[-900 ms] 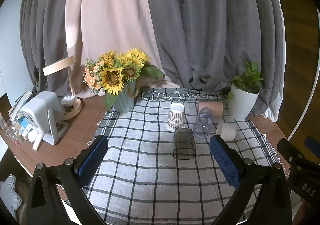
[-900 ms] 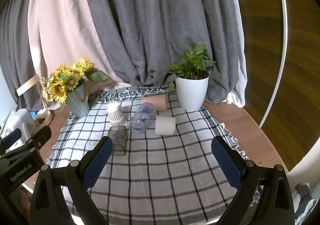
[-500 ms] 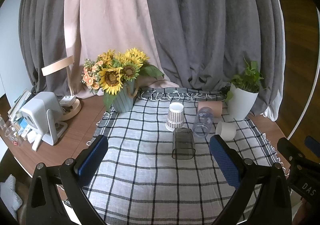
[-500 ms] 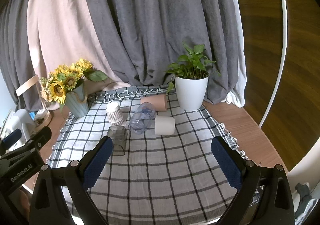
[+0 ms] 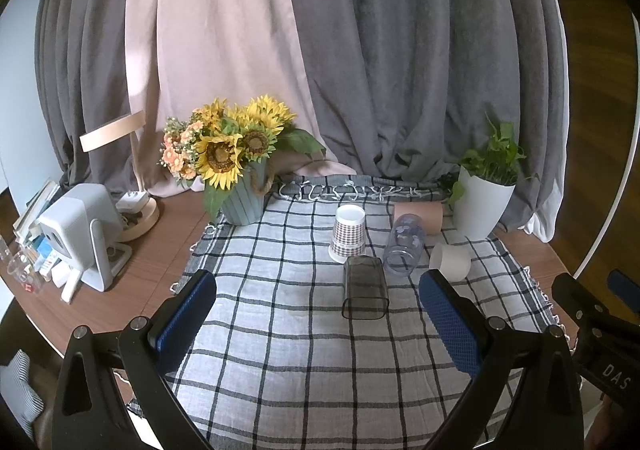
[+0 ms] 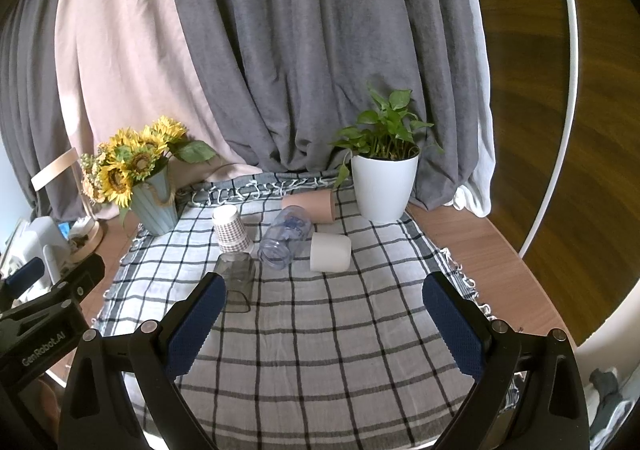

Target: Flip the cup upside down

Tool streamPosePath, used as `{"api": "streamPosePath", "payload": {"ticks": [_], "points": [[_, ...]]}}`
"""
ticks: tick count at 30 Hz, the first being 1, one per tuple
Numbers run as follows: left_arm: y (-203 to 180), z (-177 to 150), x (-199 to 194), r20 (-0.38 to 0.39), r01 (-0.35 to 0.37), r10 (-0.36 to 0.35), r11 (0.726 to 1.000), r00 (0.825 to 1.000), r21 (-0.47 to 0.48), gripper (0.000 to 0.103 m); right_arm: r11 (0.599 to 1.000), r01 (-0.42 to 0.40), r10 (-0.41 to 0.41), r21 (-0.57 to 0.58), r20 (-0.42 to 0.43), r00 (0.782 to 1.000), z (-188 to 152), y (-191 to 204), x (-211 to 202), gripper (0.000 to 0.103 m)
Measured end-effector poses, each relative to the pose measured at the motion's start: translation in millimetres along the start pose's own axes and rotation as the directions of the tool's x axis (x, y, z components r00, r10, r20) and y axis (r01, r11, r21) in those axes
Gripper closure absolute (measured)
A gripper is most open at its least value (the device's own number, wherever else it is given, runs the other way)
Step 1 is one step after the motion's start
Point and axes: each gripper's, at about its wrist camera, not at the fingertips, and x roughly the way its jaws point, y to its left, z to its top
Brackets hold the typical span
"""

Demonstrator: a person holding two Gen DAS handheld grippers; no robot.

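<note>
Several cups sit on a checked cloth (image 5: pixel 280 338). A smoky clear cup (image 5: pixel 365 287) lies on its side, mouth toward me; it also shows in the right wrist view (image 6: pixel 237 277). A checked paper cup (image 5: pixel 348 233) stands upside down. A clear bluish cup (image 5: pixel 404 245), a white cup (image 5: pixel 450 262) and a pink cup (image 5: pixel 420 217) lie on their sides. My left gripper (image 5: pixel 318 326) is open and empty, short of the cups. My right gripper (image 6: pixel 324 330) is open and empty, also short of them.
A sunflower vase (image 5: pixel 244 198) stands at the cloth's back left. A white potted plant (image 5: pixel 482 206) stands at the back right. A grey device (image 5: pixel 80 234) and a lamp base (image 5: pixel 138 216) sit on the wooden table at left. Curtains hang behind.
Both views have shifted only slightly. The cups have not moved and both grippers stay open.
</note>
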Motion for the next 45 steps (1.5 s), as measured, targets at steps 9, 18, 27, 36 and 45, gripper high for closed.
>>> {"api": "streamPosePath", "payload": {"ticks": [9,18,27,36,45], "points": [[-1,1,2,-0.003,0.008,-0.008,1.0,1.0,0.001,0.0,1.0,0.006,-0.006,0.003,0.0,1.0,1,-2,5,0.004],[0,1,4,-0.007,0.012,-0.012,1.0,1.0,0.002,0.0,1.0,0.018,-0.018,0.008,0.002,1.0,0,0,5,0.004],[2,0,8,-0.015,0.02,-0.02,1.0,1.0,0.008,0.0,0.999,0.034,-0.034,0.024,0.001,0.999,-1,0,6,0.004],[5,-2,12,-0.033,0.096,-0.094,0.994,0.995,0.049,0.0,0.998,0.051,-0.051,0.036,-0.006,0.999,-2,2,10,0.004],[5,1,33,-0.099,0.064,-0.055,0.994,0.994,0.092,0.0,0.999,0.025,-0.025,0.02,-0.045,0.999,-2,17,28,0.004]]}}
